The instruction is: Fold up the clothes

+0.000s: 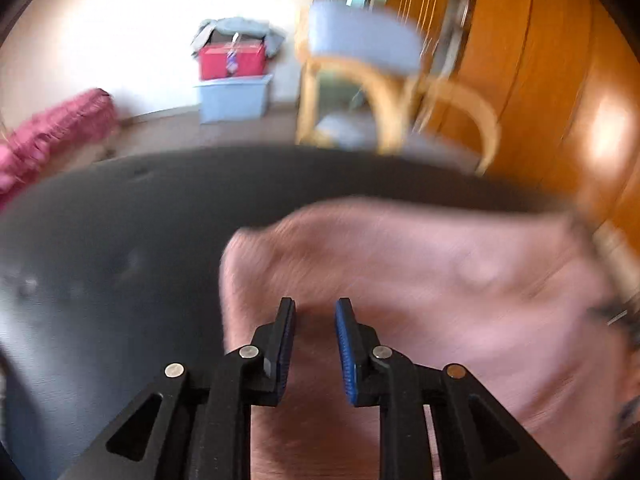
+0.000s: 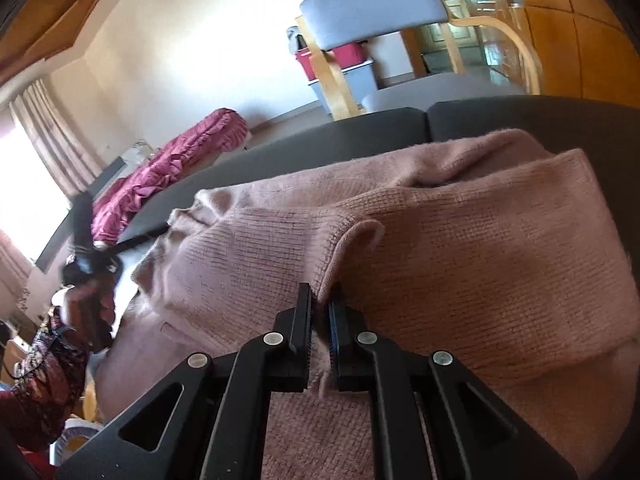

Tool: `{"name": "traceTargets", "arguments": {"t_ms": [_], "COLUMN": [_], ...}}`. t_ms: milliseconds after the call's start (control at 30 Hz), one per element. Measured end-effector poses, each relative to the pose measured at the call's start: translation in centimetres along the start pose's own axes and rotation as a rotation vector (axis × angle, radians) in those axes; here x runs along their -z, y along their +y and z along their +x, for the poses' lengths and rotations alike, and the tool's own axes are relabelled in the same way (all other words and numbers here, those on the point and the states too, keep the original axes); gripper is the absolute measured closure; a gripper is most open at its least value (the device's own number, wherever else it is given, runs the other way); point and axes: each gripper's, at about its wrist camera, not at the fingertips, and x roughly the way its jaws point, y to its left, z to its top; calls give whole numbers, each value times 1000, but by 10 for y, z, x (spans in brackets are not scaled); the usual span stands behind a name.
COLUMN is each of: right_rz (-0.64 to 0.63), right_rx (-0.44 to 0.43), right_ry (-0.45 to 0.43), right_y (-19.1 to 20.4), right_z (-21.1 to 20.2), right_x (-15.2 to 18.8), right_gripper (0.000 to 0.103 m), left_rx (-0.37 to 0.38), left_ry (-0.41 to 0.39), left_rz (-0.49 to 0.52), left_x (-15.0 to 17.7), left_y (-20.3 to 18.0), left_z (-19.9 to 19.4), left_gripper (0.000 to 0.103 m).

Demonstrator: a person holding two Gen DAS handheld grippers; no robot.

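Observation:
A pink knitted sweater lies bunched on a dark grey table. My right gripper is shut on a folded edge of the sweater, which stands up between the pads. In the blurred left wrist view the sweater lies on the same table. My left gripper is over the sweater's near left part, jaws a little apart with nothing between them. The left gripper also shows in the right wrist view, at the sweater's left end, held in a hand.
A wooden chair with grey padding stands behind the table, also in the right wrist view. A red box on a pale blue bin sits by the wall. Crimson bedding lies on the left. Wooden cabinets stand at right.

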Motion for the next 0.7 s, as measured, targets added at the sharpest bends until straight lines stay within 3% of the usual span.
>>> {"name": "traceTargets", "arguments": {"t_ms": [133,167,233,333,400,467,533,633,700], "right_rz": [22,44,95,96,71,27,-42,-147,-164], "right_rx": [97,113,88,112,97,14,-28,-84,-48], "right_ry": [4,2,-9,-102,-175,-166,-103,-15,23], "right_y": [-11,-17,-24,-17,-6,13,38,78,81], "right_z": [6,7,4,-14,-25,-19,-1,34,49], "right_x": [-1,-2,-3,-7,-14,-22,-26,-28,-26], "right_gripper": [91,84,84,84,84,84,84,84,84], "left_rx": [-182,-154,-81,-35,35,112,161,98,43], "left_ry": [-1,-4,-31,-119,-139,-148,-114,-50,-10], "left_rz": [-106,-145,-202,-178,-122,-66,-37,-13,-62], "left_x": [2,5,10,15,12,7,5,10,14], "left_y": [24,31,34,13,-11,-36,-52,-63,-51], "left_z": [-4,-7,-18,-40,-46,-49,-43,-25,-17], "left_gripper": [81,81,81,84,84,83,83,83,83]}}
